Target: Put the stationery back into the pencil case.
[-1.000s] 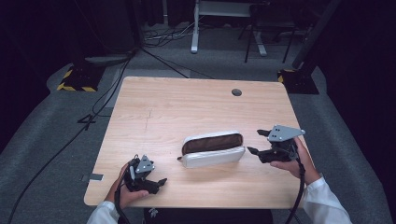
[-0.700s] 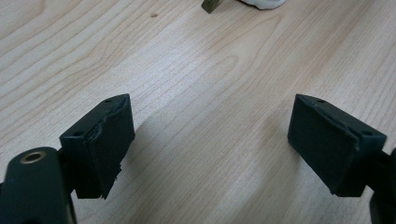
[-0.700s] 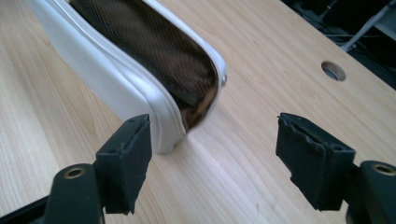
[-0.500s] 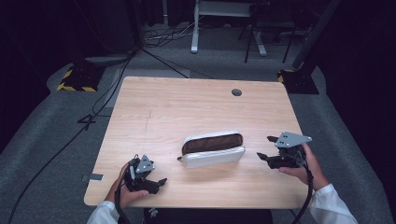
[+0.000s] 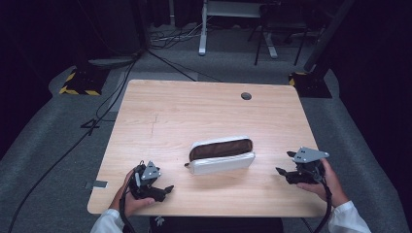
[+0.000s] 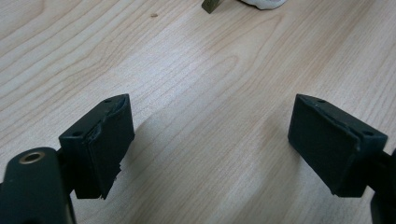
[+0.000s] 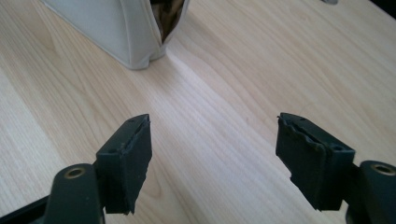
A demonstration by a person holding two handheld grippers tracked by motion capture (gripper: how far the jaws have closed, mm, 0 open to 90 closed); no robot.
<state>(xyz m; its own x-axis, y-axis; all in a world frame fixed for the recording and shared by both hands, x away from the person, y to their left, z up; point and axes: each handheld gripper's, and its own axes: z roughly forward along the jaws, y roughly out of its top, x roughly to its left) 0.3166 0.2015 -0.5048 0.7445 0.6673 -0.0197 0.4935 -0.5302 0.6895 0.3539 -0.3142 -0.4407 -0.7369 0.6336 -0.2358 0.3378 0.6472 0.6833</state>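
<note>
A white pouch [image 5: 222, 158] with a brown lining lies open-topped near the middle of the wooden table [image 5: 194, 116]. My left gripper [image 5: 167, 189] rests low near the front left edge, open, with bare wood between its jaws [image 6: 210, 140]. My right gripper [image 5: 286, 165] is held at the front right, a short way right of the pouch, open and empty [image 7: 212, 158]. In the right gripper view the pouch's end [image 7: 126, 32] stands ahead and to the left, its zip mouth gaping. A brass zip pull [image 6: 211, 4] and the pouch's white corner [image 6: 264, 3] sit at the top edge of the left gripper view.
A round cable hole [image 5: 246, 96] lies near the table's far edge. Beyond the table are grey carpet, cables, a stand base with yellow-black tape [image 5: 77, 82] and a white frame [image 5: 228, 29].
My right gripper has drawn back from the pouch's right end, moving right and toward the front edge. The left gripper and the pouch stay put.
</note>
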